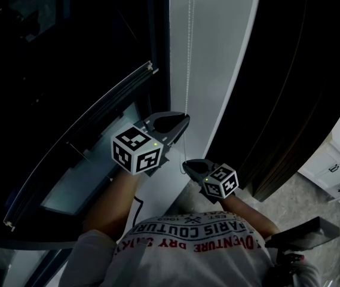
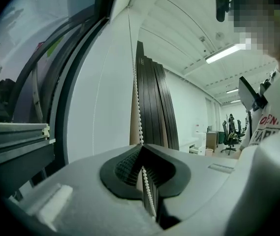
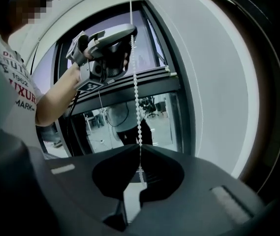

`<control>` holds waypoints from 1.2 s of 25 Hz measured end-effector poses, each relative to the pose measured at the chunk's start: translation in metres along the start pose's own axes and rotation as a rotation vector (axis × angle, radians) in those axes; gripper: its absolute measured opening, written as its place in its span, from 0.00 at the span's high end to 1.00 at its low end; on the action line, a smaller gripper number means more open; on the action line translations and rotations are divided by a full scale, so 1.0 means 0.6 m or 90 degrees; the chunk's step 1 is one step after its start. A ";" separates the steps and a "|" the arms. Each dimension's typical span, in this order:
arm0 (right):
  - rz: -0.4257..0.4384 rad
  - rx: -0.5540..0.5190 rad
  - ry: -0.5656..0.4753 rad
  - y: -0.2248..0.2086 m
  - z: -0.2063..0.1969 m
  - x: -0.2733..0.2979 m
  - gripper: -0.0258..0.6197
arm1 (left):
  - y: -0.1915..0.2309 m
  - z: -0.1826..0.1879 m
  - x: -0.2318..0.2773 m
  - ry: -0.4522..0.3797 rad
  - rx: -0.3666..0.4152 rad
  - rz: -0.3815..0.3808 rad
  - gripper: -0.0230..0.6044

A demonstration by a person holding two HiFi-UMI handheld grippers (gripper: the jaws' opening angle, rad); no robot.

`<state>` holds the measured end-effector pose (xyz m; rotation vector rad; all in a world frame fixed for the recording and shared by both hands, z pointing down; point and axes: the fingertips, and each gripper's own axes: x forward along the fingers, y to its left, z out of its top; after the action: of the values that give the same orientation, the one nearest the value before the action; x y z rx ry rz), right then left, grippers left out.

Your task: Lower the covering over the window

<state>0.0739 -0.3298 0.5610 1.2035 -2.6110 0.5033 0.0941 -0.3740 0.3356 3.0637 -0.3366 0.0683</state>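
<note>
The dark window [image 1: 50,52] fills the left, with the blind's bottom rail [image 1: 86,137] crossing its glass. The left gripper [image 1: 181,121] is clamped on the white bead chain [image 1: 188,52] beside the frame (the right gripper [image 1: 186,165] pinches it too, lower down).

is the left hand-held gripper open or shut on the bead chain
Shut: the left hand-held gripper pinches the bead chain between its closed tips.
</note>
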 end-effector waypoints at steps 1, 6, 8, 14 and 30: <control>-0.003 -0.005 0.009 -0.002 -0.007 -0.001 0.94 | 0.002 -0.008 0.001 0.002 -0.001 0.002 0.96; -0.006 -0.009 0.053 -0.015 -0.025 -0.004 0.89 | 0.021 -0.045 0.006 0.016 0.001 0.020 0.96; -0.007 -0.007 0.047 -0.021 -0.019 -0.010 0.84 | 0.029 -0.062 0.005 0.028 0.008 0.036 0.96; -0.015 -0.025 -0.006 -0.038 0.055 -0.038 0.78 | 0.033 -0.125 0.009 0.056 0.003 0.046 0.96; -0.003 -0.101 -0.154 -0.022 0.272 -0.101 0.77 | 0.003 -0.277 0.031 0.149 0.002 0.036 0.96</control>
<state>0.1136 -0.3604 0.3937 1.2880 -2.7830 0.1526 0.1054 -0.3695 0.5025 3.0057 -0.4084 0.4252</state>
